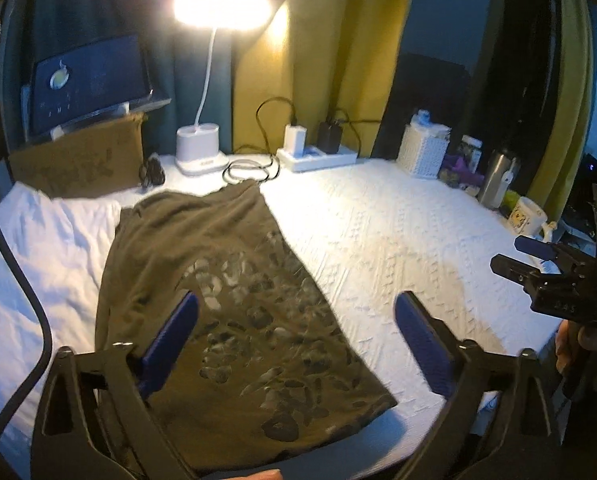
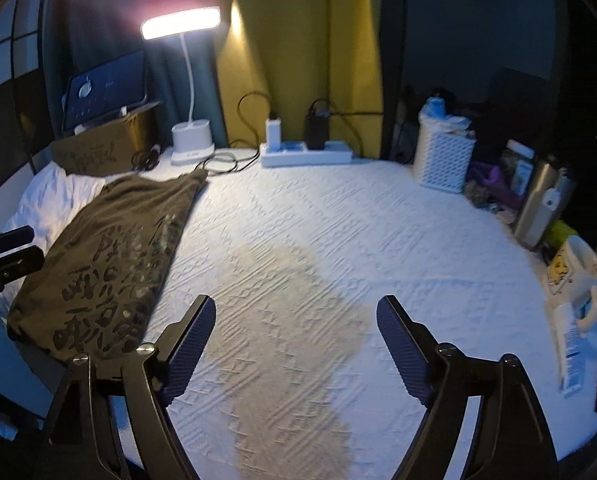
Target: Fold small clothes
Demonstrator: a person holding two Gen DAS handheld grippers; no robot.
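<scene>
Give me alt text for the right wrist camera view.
The open right gripper hangs empty over a white textured tablecloth, with a folded olive printed shirt lying at the left. A lit desk lamp and power strip stand at the back.

the olive shirt (image 1: 234, 300) runs behind the left tongs (image 1: 296, 340) at the lower edge of the frame, its near hem hidden; its dark print is too blurred to read; the mug (image 2: 574, 268) at the right of the frame is smeared
</scene>
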